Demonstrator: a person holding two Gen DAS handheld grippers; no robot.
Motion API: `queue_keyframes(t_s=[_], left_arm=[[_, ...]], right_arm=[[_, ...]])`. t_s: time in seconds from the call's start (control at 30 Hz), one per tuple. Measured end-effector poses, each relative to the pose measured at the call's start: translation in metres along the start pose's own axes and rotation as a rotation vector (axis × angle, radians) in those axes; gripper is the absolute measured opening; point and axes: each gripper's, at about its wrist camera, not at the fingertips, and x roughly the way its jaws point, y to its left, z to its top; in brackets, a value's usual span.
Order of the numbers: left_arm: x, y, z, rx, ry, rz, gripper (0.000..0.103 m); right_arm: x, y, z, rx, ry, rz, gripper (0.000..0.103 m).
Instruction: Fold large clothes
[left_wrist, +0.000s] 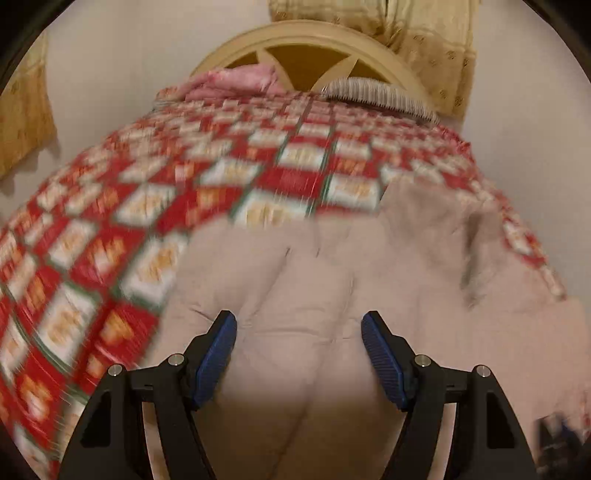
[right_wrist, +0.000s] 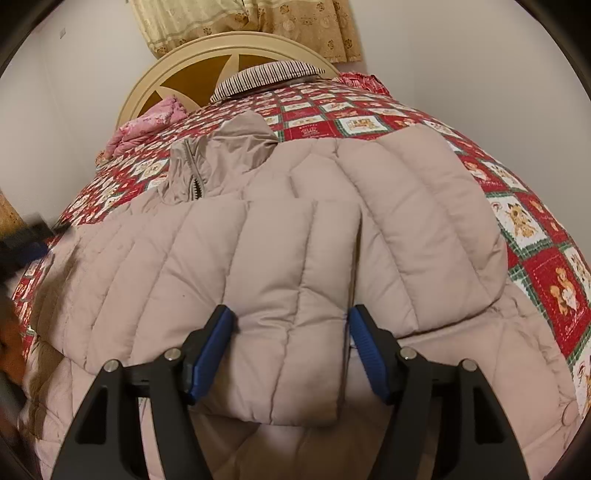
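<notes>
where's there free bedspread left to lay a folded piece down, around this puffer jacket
Free checked bedspread lies between the jacket's top edge and the striped pillow, and in a strip along its right side. The left wrist view shows more to its left. The near half is covered by jacket, both grippers over it.

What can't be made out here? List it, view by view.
- Left wrist view: the bedspread pattern is smeared by motion blur; its motifs are unreadable.
- Left wrist view: the puffer jacket is blurred and its near part is cut off by the bottom edge.
- Right wrist view: the left tongs show only as a dark blur at the left edge.
- Right wrist view: the right tongs straddle a sleeve; contact is unclear.
</notes>
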Motion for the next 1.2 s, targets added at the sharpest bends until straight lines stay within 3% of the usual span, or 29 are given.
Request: queue_keyframes(t_s=[0.07,0.2,0.27,0.33,0.43,0.53,0.7,0.8,1.0,1.03,1.1,1.13,1.17,1.2], left_arm=[[-0.003,0.0,-0.004,0.001,-0.028,0.003,0.072],[-0.008,0.003,-0.003,-0.01,-0.043,-0.018,0.072],[-0.009,0.008,-0.002,-0.03,-0.046,-0.041,0.072],[-0.01,0.012,-0.001,-0.046,-0.053,-0.061,0.072],[-0.018,0.016,0.0,-0.067,-0.087,-0.099,0.072],[-0.026,0.02,0.002,-0.08,-0.131,-0.105,0.072],[-0.027,0.026,0.007,-0.094,-0.144,-0.115,0.072],[-0.022,0.029,0.009,-0.102,-0.126,-0.128,0.072],[-0.016,0.036,0.01,-0.138,-0.096,-0.157,0.072],[-0.015,0.035,0.011,-0.137,-0.094,-0.158,0.072],[-0.016,0.034,0.01,-0.13,-0.095,-0.155,0.072],[-0.016,0.033,0.01,-0.128,-0.096,-0.154,0.072],[-0.015,0.033,0.01,-0.126,-0.096,-0.154,0.072],[-0.015,0.032,0.009,-0.124,-0.097,-0.153,0.072]], right_arm=[[0.0,0.001,0.0,-0.002,0.002,0.012,0.074],[-0.003,0.005,0.005,-0.012,0.022,-0.003,0.074],[-0.011,0.006,0.016,0.018,0.007,0.028,0.075],[-0.025,0.01,0.045,0.057,-0.054,0.065,0.076],[-0.022,0.026,0.097,0.064,-0.074,0.078,0.086],[0.007,0.047,0.143,0.04,-0.051,0.081,0.093],[0.092,0.073,0.208,0.06,0.074,0.013,0.093],[0.135,0.079,0.223,0.07,0.143,-0.044,0.093],[0.187,0.089,0.219,-0.027,0.297,-0.218,0.093],[0.19,0.089,0.218,-0.042,0.31,-0.233,0.091],[0.19,0.086,0.216,-0.072,0.318,-0.274,0.071],[0.184,0.082,0.215,-0.077,0.308,-0.284,0.037],[0.18,0.078,0.215,-0.073,0.313,-0.292,0.017],[0.175,0.072,0.214,-0.06,0.315,-0.288,0.017]])
